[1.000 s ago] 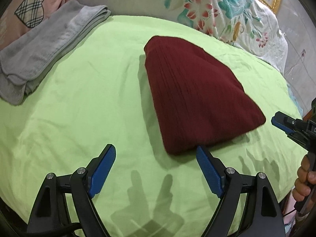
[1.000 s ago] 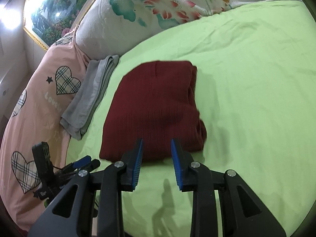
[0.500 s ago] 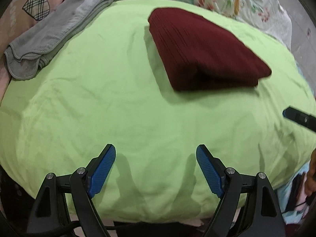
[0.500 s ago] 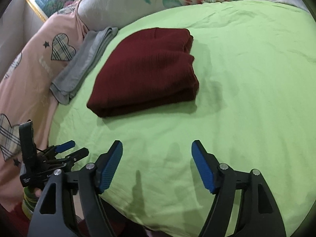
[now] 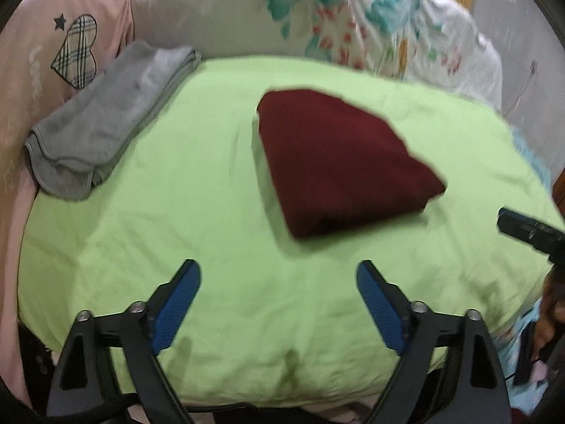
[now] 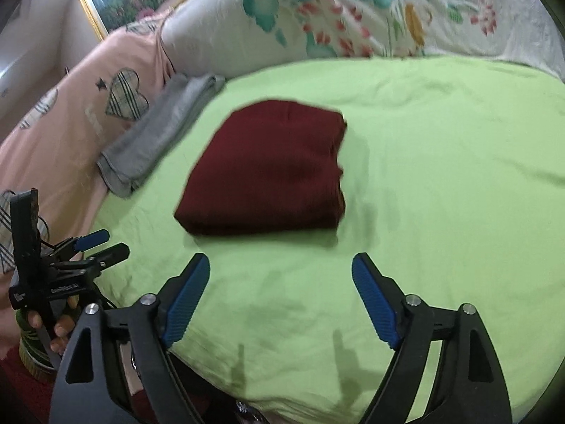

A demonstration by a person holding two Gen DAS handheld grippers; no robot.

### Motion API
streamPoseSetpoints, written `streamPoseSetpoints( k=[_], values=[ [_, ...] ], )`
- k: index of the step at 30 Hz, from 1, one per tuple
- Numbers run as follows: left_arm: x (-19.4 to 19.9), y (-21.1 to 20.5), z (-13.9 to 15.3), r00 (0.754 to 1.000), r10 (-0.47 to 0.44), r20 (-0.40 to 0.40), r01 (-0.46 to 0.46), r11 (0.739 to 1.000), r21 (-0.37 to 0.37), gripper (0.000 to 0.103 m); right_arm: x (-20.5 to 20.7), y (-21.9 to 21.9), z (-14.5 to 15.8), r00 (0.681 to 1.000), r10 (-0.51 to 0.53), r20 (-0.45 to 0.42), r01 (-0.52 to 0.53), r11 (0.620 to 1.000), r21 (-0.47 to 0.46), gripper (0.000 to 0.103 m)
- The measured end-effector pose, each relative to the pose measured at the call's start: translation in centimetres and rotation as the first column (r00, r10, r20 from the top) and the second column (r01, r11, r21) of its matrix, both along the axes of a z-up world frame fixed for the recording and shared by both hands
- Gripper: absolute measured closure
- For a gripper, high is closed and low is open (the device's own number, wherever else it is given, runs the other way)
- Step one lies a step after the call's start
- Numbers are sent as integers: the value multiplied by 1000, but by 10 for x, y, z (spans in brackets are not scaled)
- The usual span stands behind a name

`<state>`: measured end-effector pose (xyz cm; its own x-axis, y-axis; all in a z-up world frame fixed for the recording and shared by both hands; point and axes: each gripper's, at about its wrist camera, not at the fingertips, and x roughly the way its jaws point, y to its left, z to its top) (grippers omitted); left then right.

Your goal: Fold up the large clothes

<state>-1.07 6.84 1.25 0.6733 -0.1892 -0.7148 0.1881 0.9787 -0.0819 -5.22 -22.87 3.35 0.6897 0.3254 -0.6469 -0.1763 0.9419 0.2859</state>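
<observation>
A dark red knit garment (image 5: 339, 162), folded into a compact stack, lies on the green bed sheet (image 5: 176, 212); it also shows in the right wrist view (image 6: 272, 169). My left gripper (image 5: 279, 296) is open and empty, above the sheet short of the garment's near corner. My right gripper (image 6: 280, 289) is open and empty, above the sheet just short of the garment's near edge. The left gripper shows at the lower left of the right wrist view (image 6: 95, 243). A black tip of the right gripper shows at the right edge of the left wrist view (image 5: 526, 229).
A folded grey garment (image 5: 106, 123) lies at the sheet's left edge, also in the right wrist view (image 6: 162, 134). A pink quilt with plaid hearts (image 5: 74, 49) and a floral quilt (image 5: 335, 24) bank the far side. The bed's near edge drops off below the grippers.
Both grippers pulled back from the red garment; the right one opened from nearly shut to wide. Since half a second ago both views tilted up and the garment appears closer again.
</observation>
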Motion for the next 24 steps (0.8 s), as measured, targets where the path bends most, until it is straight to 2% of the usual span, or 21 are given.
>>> streamPoseSetpoints(
  k=[3, 13, 24],
  values=[
    [6, -1, 6, 1000, 2, 15, -2, 1000, 5, 6, 5, 1, 5, 1000, 4, 12, -4, 1000, -19, 15],
    [33, -15, -25, 997, 50, -61, -39, 987, 159, 6, 27, 13, -30, 996, 21, -85, -23, 999, -26, 14],
    [43, -22, -18, 997, 59, -49, -48, 980, 195, 6, 47, 30, -32, 993, 65, -94, -72, 994, -76, 14]
  ],
)
